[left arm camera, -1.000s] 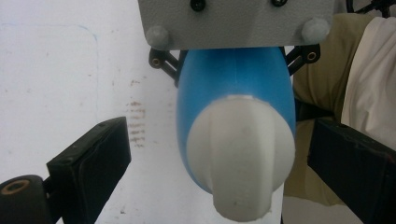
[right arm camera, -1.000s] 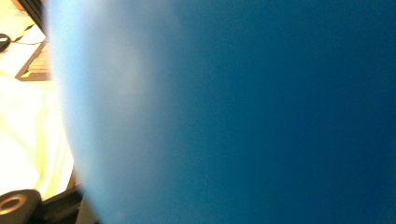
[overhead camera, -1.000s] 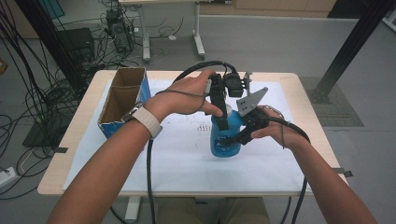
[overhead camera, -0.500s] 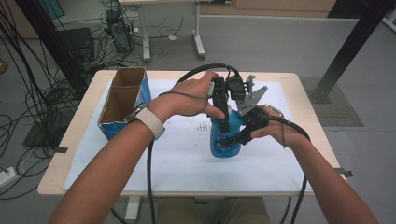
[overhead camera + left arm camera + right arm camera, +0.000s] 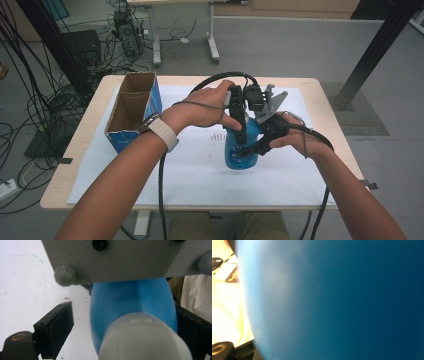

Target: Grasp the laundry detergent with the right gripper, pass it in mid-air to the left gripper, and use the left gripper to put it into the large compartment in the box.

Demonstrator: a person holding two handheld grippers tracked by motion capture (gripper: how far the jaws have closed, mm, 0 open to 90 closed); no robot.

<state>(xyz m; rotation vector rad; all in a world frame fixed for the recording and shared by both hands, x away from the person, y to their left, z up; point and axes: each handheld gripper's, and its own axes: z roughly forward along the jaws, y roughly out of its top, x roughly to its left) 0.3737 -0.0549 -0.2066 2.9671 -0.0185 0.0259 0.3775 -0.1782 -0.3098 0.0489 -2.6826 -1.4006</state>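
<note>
A blue bottle (image 5: 241, 150) with a white cap (image 5: 145, 337) stands on the white sheet in the middle of the table. My right gripper (image 5: 251, 146) is shut on its body from the right, and the blue bottle (image 5: 342, 300) presses close against that camera. My left gripper (image 5: 241, 131) points down over the bottle's top. In the left gripper view the left gripper (image 5: 122, 311) has the cap and neck between its jaws, which have just been closing. The left pad (image 5: 56, 323) still stands apart from the bottle. The grey plate (image 5: 120, 260) of the right gripper hangs just beyond.
An open cardboard box (image 5: 131, 109) with blue sides stands at the table's left rear. The white sheet (image 5: 200, 175) covers most of the wooden table (image 5: 75, 150). Black cables trail from both grippers toward the person. Cables and desks crowd the floor behind.
The left gripper has shifted slightly to the right and down over the bottle's top. The right gripper and the bottle have kept still.
</note>
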